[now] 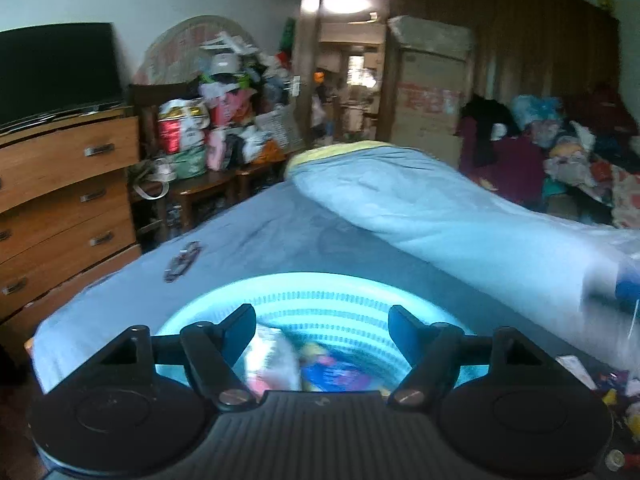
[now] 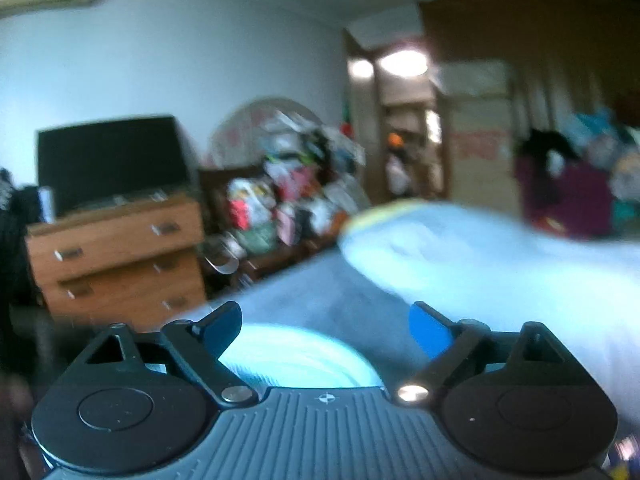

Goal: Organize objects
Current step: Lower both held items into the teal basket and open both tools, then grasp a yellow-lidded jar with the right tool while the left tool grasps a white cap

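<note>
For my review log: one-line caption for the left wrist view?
Open left gripper above a turquoise basket holding small packets on the bed.

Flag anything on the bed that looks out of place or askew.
A small dark object lies alone on the sheet, left of the turquoise basket, too blurred to identify. Small colourful items lie scattered outside the basket at the right edge. The rolled blue quilt lies diagonally across the bed.

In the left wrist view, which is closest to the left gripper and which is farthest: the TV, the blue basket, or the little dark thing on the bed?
1. Blue basket: right in front of the left gripper, under its open fingers.
2. Little dark thing: farther out on the bed sheet, to the left.
3. TV: far left, on the wooden dresser.
</note>
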Demonstrator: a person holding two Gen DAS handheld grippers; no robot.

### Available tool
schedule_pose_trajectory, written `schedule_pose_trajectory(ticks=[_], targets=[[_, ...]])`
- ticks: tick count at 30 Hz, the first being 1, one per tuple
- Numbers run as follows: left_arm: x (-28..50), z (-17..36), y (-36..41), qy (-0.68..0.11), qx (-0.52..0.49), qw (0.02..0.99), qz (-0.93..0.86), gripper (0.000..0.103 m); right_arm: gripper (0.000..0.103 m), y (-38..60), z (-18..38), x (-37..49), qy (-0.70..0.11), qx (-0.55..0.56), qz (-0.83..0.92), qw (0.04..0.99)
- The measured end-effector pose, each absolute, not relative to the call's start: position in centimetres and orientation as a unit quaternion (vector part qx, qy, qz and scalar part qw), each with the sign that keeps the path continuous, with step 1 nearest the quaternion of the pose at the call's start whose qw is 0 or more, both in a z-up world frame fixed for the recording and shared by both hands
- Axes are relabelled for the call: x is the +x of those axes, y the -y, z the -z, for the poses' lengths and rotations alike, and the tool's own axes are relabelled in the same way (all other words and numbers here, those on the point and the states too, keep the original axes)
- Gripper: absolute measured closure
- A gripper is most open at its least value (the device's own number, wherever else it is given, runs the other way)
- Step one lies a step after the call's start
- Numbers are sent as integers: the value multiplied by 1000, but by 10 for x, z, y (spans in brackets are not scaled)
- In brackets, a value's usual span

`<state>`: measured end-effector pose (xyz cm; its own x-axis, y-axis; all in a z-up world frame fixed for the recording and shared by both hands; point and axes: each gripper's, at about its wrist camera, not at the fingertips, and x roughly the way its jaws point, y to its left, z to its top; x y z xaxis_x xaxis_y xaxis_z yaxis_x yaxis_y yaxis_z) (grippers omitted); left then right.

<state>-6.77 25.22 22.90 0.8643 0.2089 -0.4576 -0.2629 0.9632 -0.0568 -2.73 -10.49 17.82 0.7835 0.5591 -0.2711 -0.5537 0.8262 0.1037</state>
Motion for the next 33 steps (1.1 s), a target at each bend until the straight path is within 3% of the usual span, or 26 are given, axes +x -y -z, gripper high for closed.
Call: schedule_pose_trajectory(ticks=[6,12,22,23,24,25,26,30,33], targets=[[-66,-209,-168,-235,-34,971,-19,27,15,209,-53,-66,-266,-14,-156,951],[-55,-165,-71,-278,17,958,71,28,29,296,11,-43,-343,22,-46,938],[-20,-99,-11,-334,48,935,107,31,30,306,34,-8,-355,9,-35,934],[-14,-95,-9,-338,48,934,107,31,32,307,32,-3,-352,10,-40,935],[-7,-89,-9,-342,49,932,107,31,40,307,32,-1,-352,10,-43,935],[-3,-83,-6,-346,51,931,108,31,57,309,29,1,-351,11,-45,935],[3,-79,-4,-348,52,930,109,31,63,311,30,0,-351,13,-49,935],[22,-52,13,-352,62,925,132,32,63,317,17,-18,-338,28,-70,938],[35,-25,32,-354,74,918,161,39,63,316,13,-37,-337,19,-87,937]])
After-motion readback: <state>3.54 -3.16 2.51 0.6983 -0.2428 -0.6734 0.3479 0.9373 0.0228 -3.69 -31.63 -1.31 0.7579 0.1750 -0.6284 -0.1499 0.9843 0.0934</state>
